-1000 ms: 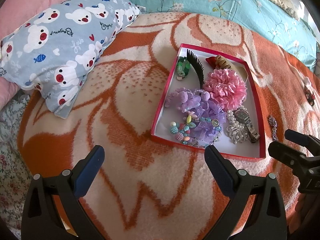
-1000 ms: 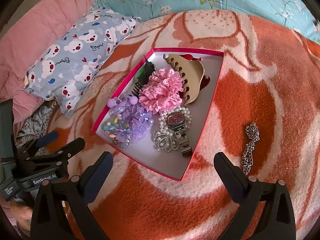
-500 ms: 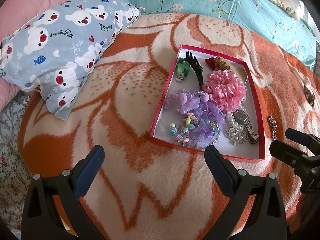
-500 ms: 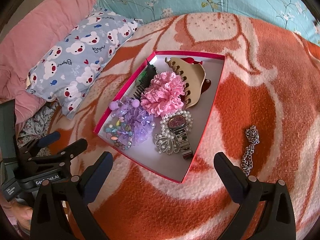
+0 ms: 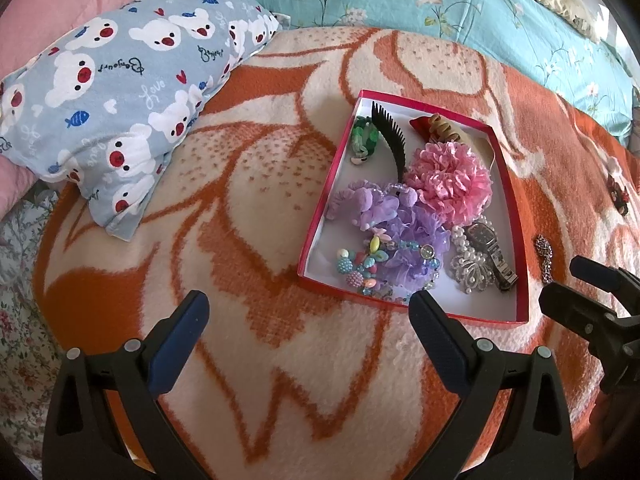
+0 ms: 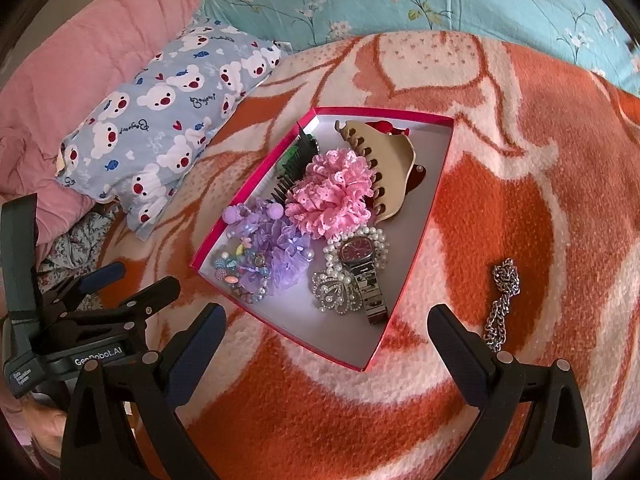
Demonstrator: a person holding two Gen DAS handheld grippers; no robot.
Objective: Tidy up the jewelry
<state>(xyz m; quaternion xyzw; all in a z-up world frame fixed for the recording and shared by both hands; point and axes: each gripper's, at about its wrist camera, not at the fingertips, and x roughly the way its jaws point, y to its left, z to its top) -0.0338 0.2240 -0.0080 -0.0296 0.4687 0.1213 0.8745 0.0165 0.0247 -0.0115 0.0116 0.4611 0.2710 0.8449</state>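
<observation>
A red-rimmed shallow box (image 5: 316, 216) (image 6: 420, 236) lies on the orange and cream blanket, filled with hair pieces and jewelry: a pink scrunchie (image 5: 450, 182) (image 6: 332, 196), purple scrunchie (image 5: 408, 236) (image 6: 280, 252), wristwatch (image 5: 490, 250) (image 6: 362, 264), beige claw clip (image 6: 388, 168), black comb (image 5: 390, 140). A silver chain (image 6: 502, 300) (image 5: 545, 254) lies on the blanket just right of the box. My left gripper (image 5: 308, 320) hovers open below the box's left corner. My right gripper (image 6: 328, 332) hovers open over the box's near corner, holding nothing.
A blue bear-print pillow (image 5: 116, 92) (image 6: 168, 116) lies to the left, pink bedding (image 6: 80, 64) beyond it. A teal floral sheet (image 5: 440, 4) runs along the back. A small dark hair clip (image 5: 618, 196) sits on the blanket at far right.
Both grippers have pulled back slightly, so the box sits a little farther off in both views. Nothing was picked up or moved.
</observation>
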